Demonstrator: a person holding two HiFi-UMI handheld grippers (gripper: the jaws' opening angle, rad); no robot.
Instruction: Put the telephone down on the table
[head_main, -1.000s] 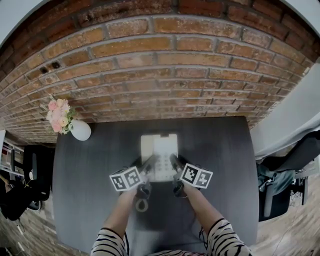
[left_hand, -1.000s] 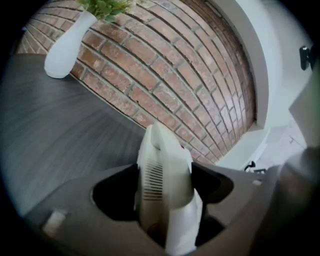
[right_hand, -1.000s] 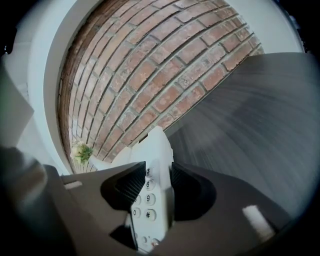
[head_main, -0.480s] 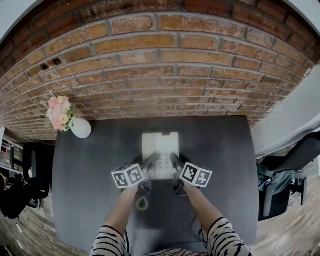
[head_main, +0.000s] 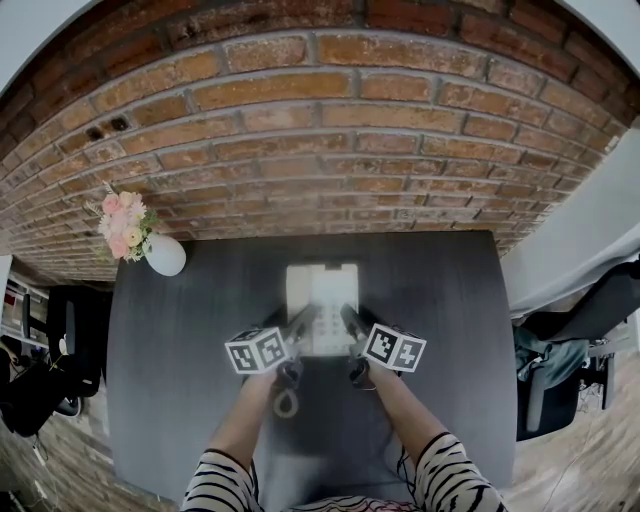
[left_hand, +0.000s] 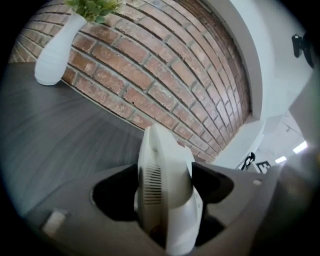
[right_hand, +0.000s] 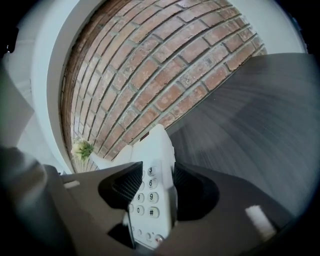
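The left gripper (head_main: 303, 322) is clamping one edge of the single white telephone (head_main: 320, 290) lying on the one dark table (head_main: 180, 340), the right gripper (head_main: 347, 320) is just opening its jaws around the keypad side, and farther off one vase (head_main: 165, 255) is holding pink flowers (head_main: 122, 222).

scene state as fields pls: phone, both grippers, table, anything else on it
phone: white, keypad up, mid-table, looks set down
left gripper: shut on phone's left edge
right gripper: jaws have just been opening; phone's keypad edge between them
table: dark, against brick wall
other: white vase with flowers, far left corner
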